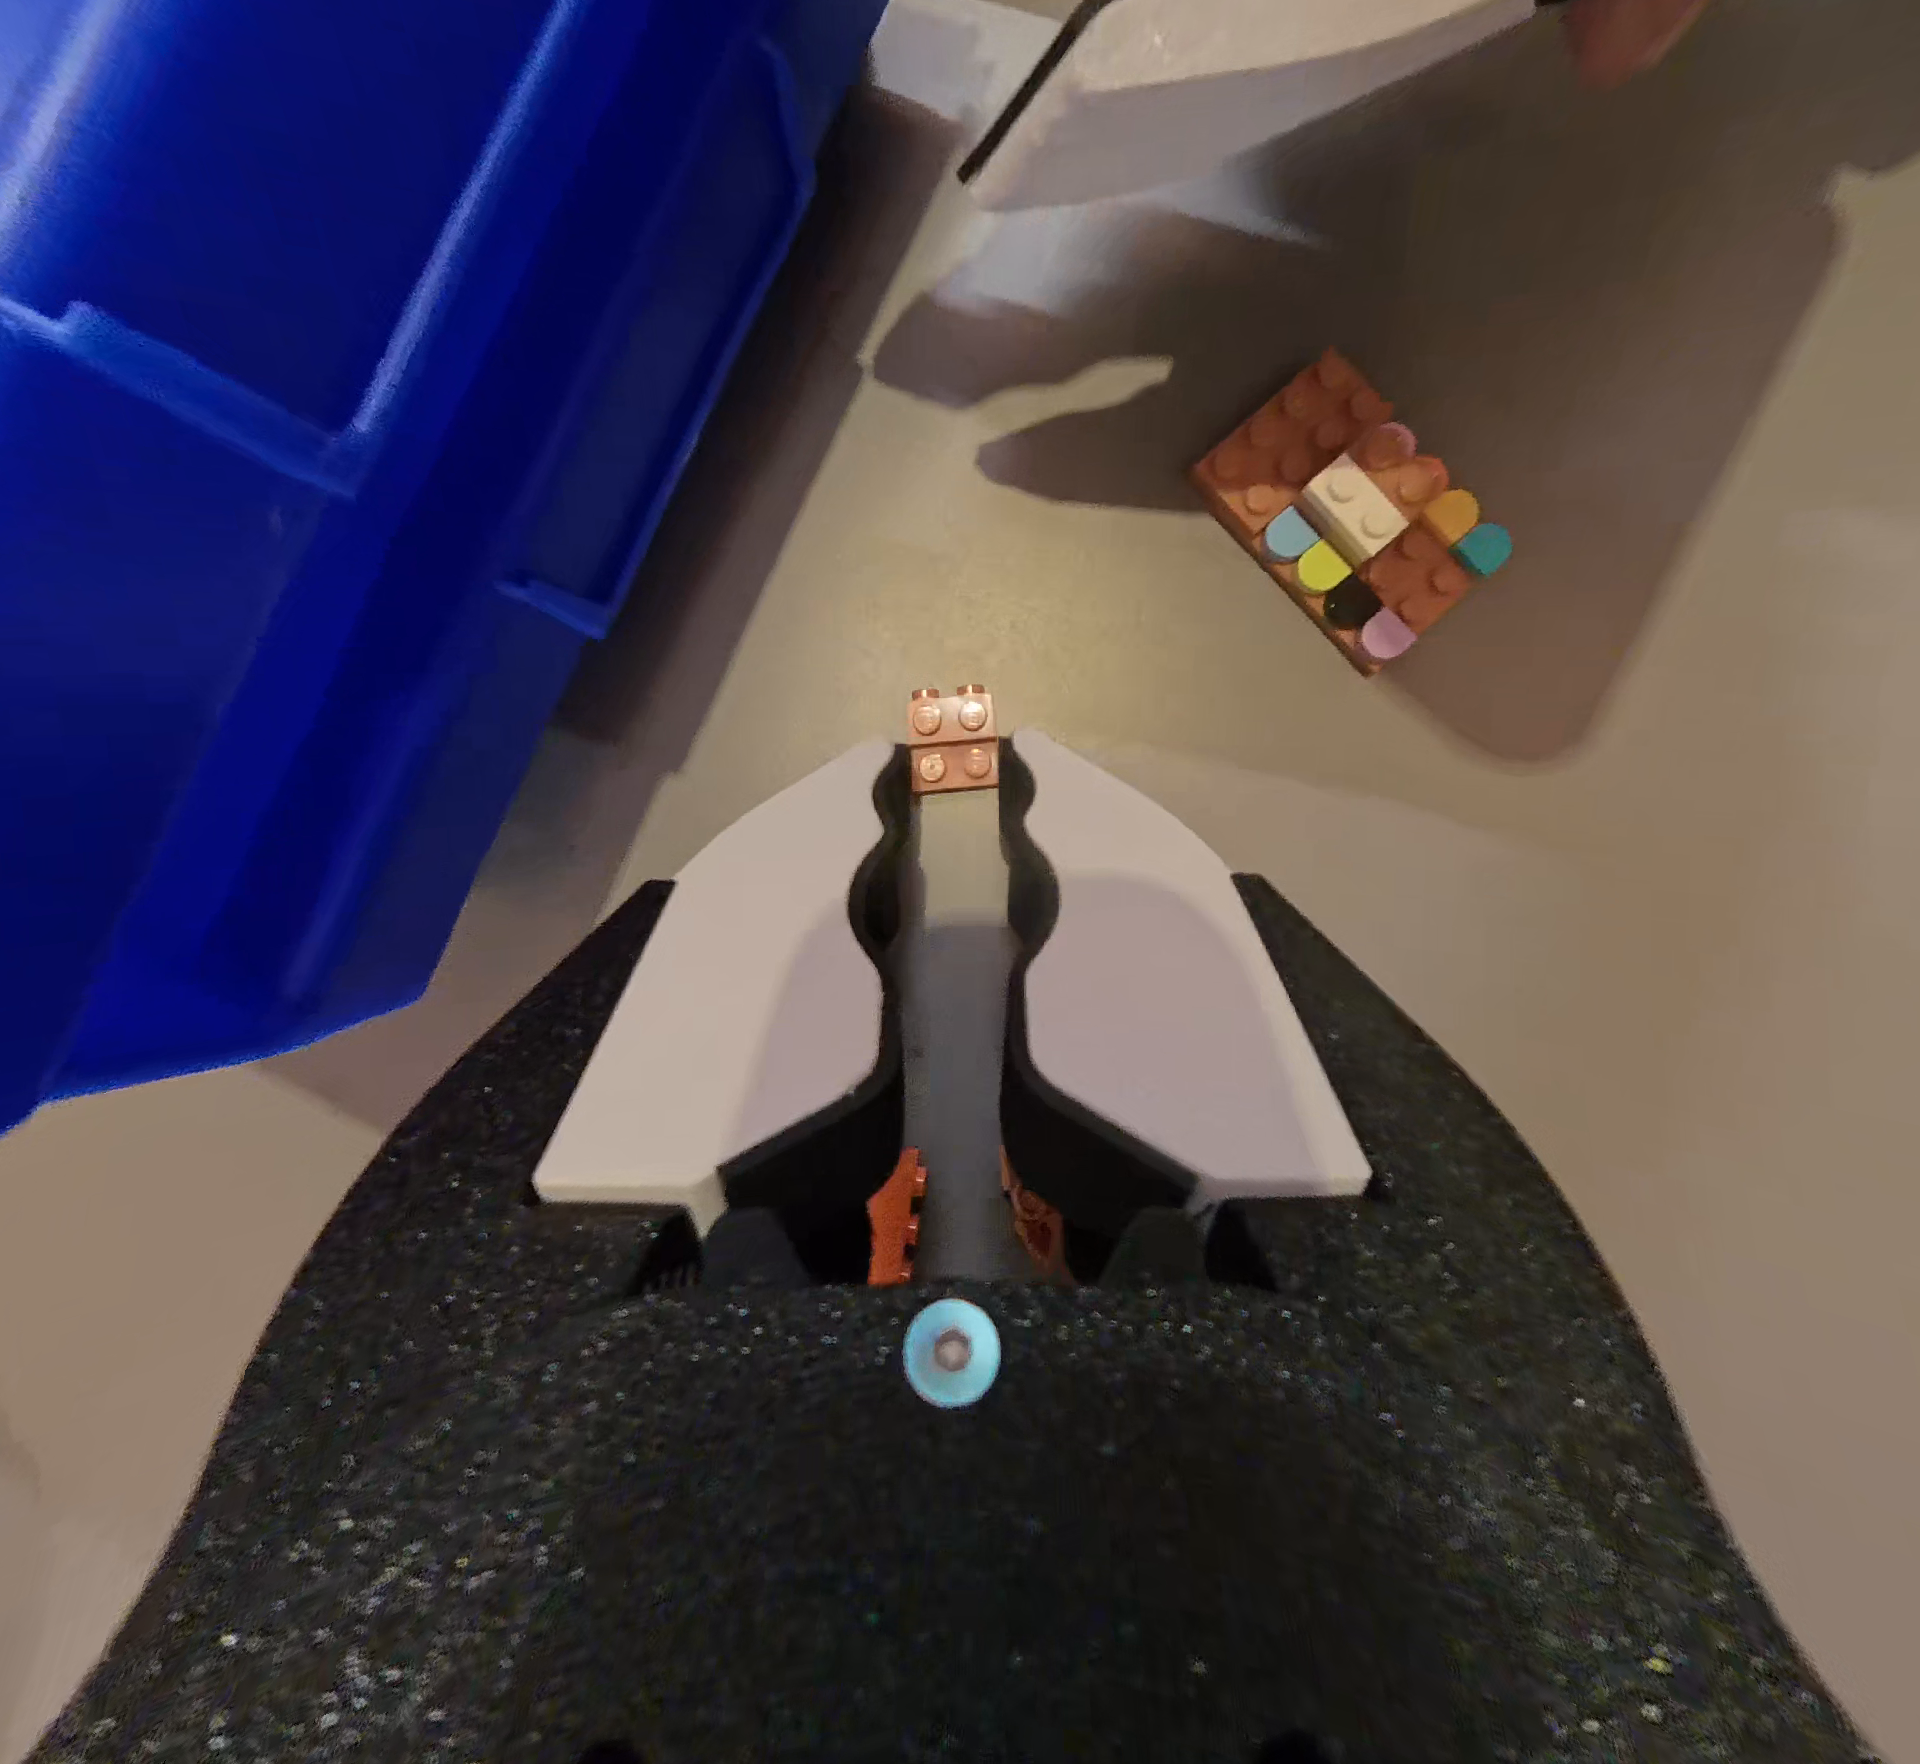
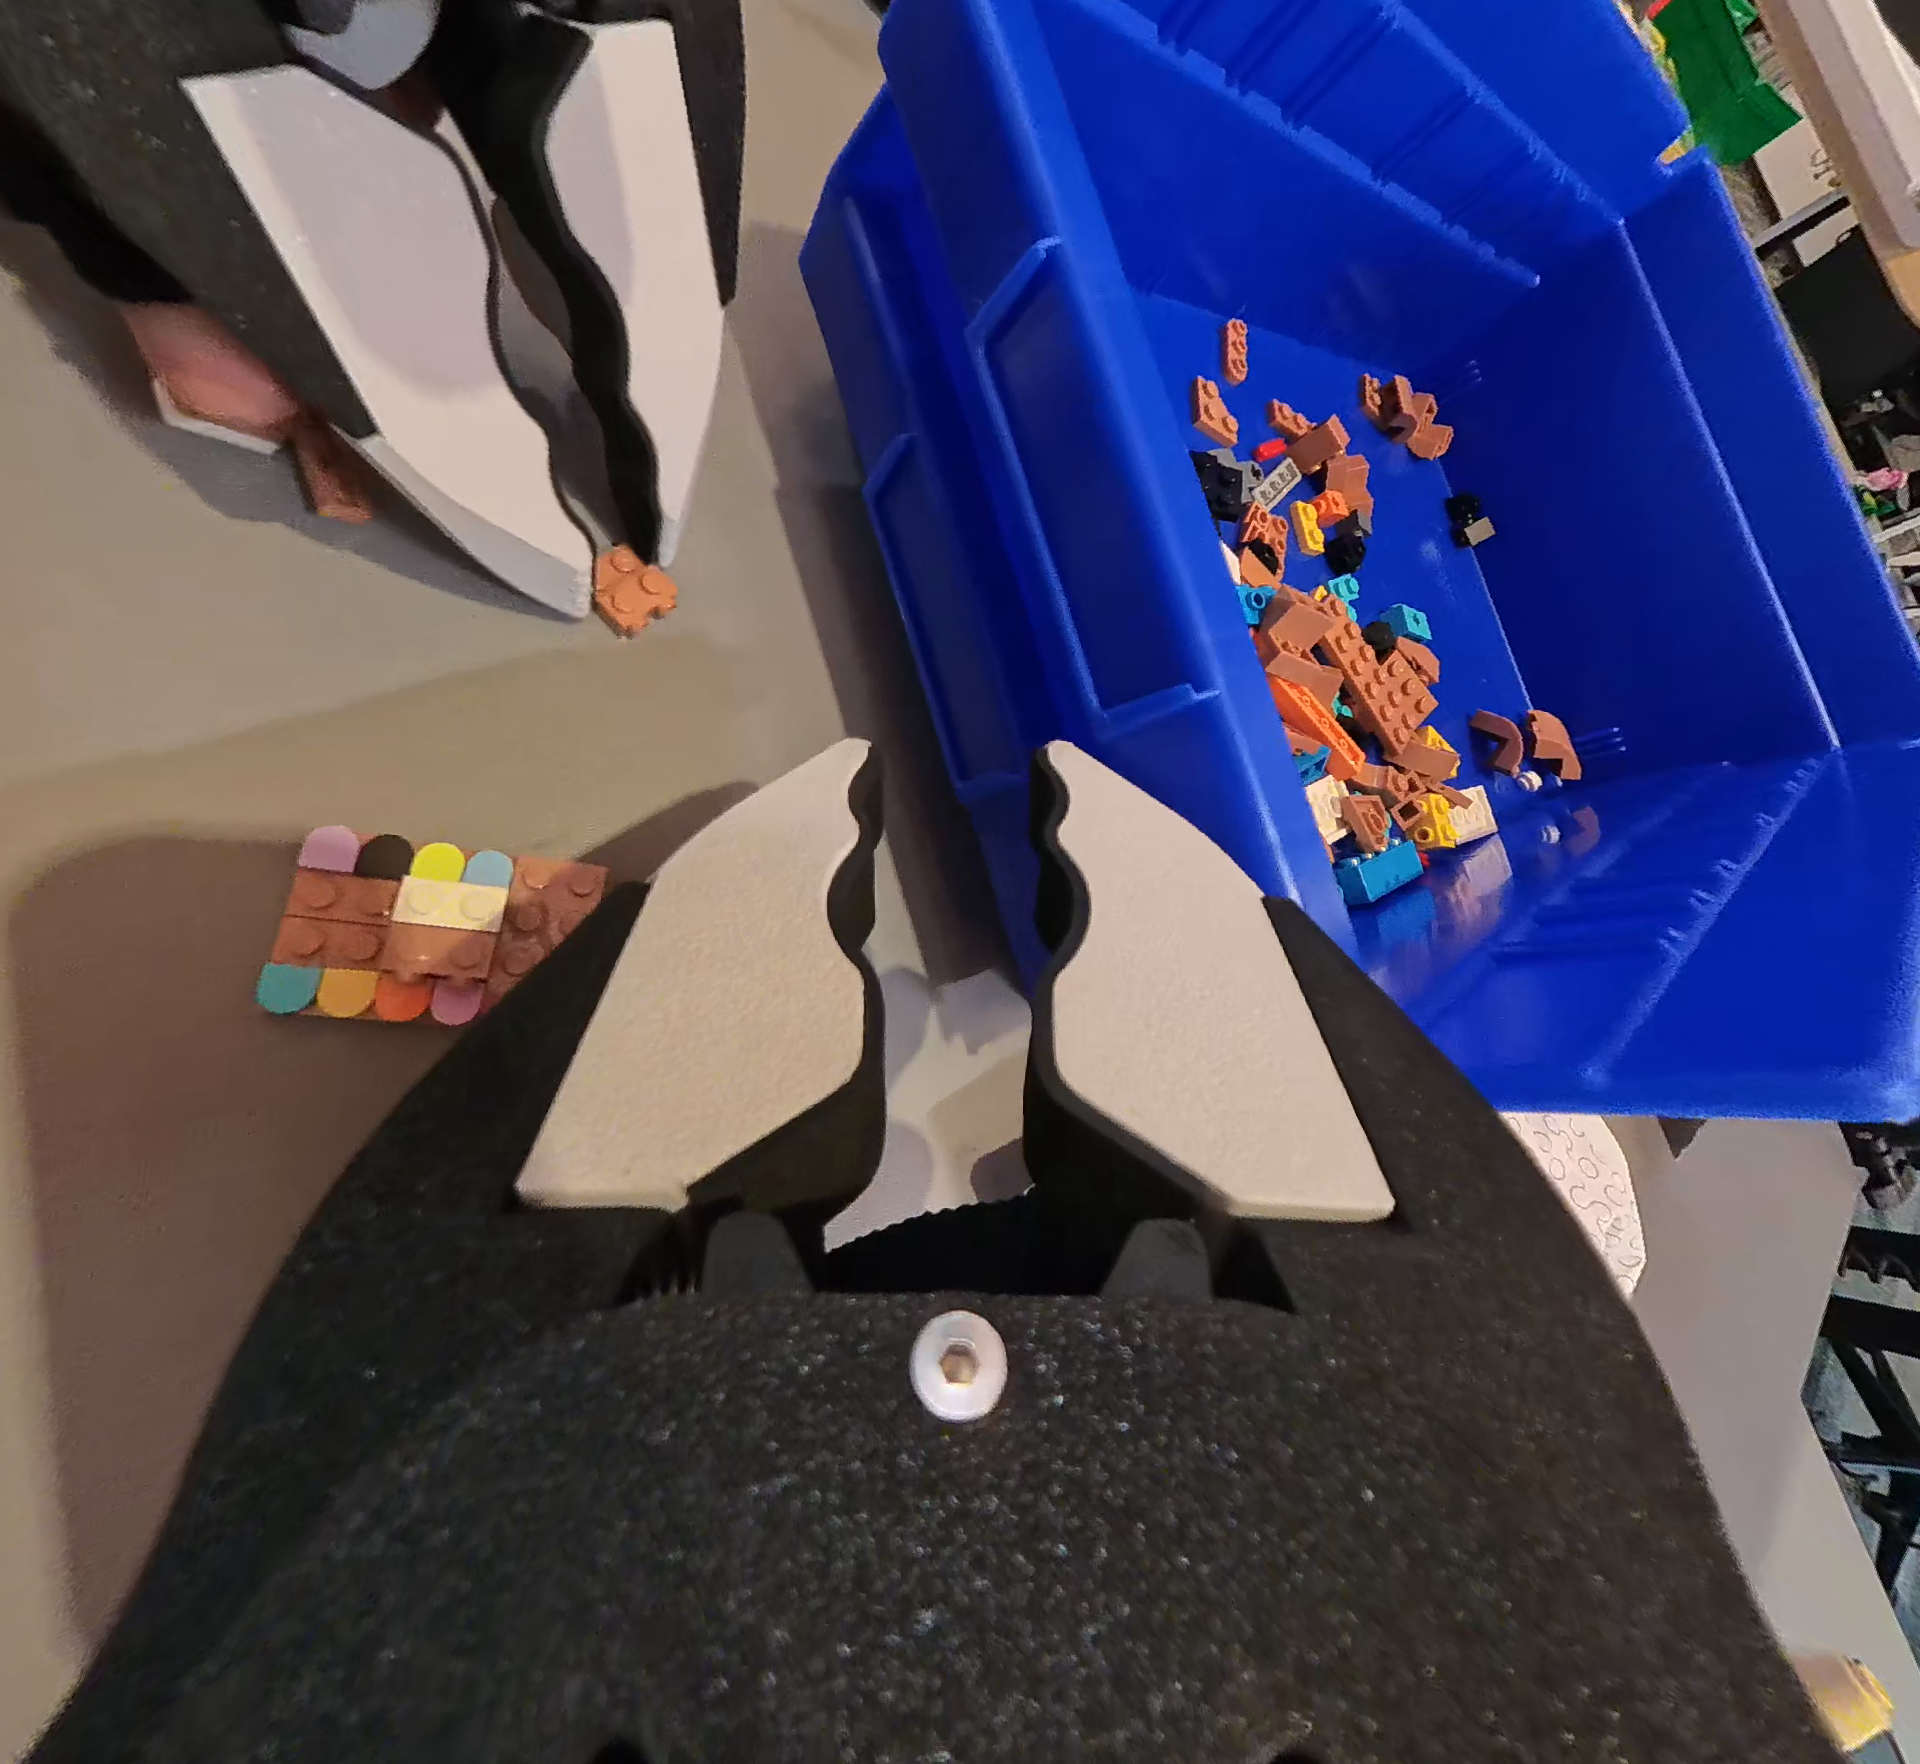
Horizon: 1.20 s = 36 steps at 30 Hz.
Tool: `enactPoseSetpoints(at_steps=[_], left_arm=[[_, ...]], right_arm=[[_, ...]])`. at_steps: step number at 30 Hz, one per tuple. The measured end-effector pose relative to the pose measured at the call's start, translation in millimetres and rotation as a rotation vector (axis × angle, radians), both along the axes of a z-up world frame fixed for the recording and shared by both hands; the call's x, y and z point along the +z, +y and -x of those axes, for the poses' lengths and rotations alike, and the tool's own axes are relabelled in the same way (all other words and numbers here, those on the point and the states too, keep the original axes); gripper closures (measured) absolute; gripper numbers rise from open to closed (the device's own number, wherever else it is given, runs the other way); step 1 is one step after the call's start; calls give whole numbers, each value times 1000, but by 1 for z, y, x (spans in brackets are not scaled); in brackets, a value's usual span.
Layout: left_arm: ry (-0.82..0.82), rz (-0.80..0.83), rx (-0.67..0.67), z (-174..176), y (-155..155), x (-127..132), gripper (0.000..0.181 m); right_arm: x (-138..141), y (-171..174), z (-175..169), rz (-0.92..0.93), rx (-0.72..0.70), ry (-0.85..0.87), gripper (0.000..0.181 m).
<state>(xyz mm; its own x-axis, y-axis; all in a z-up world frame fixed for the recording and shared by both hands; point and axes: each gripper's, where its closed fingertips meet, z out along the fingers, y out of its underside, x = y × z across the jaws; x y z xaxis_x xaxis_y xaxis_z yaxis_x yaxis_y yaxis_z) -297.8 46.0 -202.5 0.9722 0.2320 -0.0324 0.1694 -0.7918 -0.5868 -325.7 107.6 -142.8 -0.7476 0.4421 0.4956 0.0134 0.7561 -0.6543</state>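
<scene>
Brown brick (image 1: 955,754) pinched in left tool (image 1: 957,746), above table (image 1: 1143,883).

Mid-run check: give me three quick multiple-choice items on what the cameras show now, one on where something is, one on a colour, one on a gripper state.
1. Where do the loose bricks lie?
A. Inside the blue bin
B. Spread over the table
C. On top of the brown plate

2. What colour is the small piece that the left gripper holds?
A. White
B. Light brown
C. Teal

3. How does the right gripper stand?
A. Shut on a brick
B. Shut on nothing
C. Open, holding nothing

Answers:
1. A, the right wrist view shows the pile on the bin's floor.
2. B, a tan studded piece sits pinched at the fingertips in both views.
3. C, its fingers stand apart with only table showing between them, beside the brown plate assembly with coloured tiles.
</scene>
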Motion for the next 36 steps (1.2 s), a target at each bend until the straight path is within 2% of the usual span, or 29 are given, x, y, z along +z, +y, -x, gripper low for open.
enactPoseSetpoints(at_steps=[3,5,7,9,10,11,14,17,22,25,28,31,36], left_arm=[[33,-1,-35,-2,2,2,166],[113,-76,-76,-2,10,21,165],[318,-243,-84,8,20,66,165],[554,-450,39,29,17,123,165],[612,-511,117,40,11,141,165],[628,-518,185,50,5,146,162],[658,-388,283,71,-5,126,137],[763,-357,256,69,-7,125,134],[739,-387,176,55,-10,129,134],[647,-369,22,39,-16,116,134],[513,-285,-182,15,-32,89,135],[285,-185,-344,-15,-53,57,136],[164,-15,-479,-37,-64,15,139]], right_arm=[[1,0,0,-5,3,11,154],[5,0,1,2,1,35,154],[14,-1,1,27,9,66,155],[21,-2,-1,66,21,80,155],[23,-4,-3,83,37,76,155],[24,-5,-5,94,56,68,155],[19,-10,-17,72,133,38,153],[9,-12,-29,21,209,12,152],[3,-10,-35,0,241,-17,152],[1,-11,-36,-13,253,-14,152],[-2,-19,-44,-20,308,-3,152],[-6,-30,-51,-20,355,-4,152],[-16,-53,-63,-25,427,4,152]])
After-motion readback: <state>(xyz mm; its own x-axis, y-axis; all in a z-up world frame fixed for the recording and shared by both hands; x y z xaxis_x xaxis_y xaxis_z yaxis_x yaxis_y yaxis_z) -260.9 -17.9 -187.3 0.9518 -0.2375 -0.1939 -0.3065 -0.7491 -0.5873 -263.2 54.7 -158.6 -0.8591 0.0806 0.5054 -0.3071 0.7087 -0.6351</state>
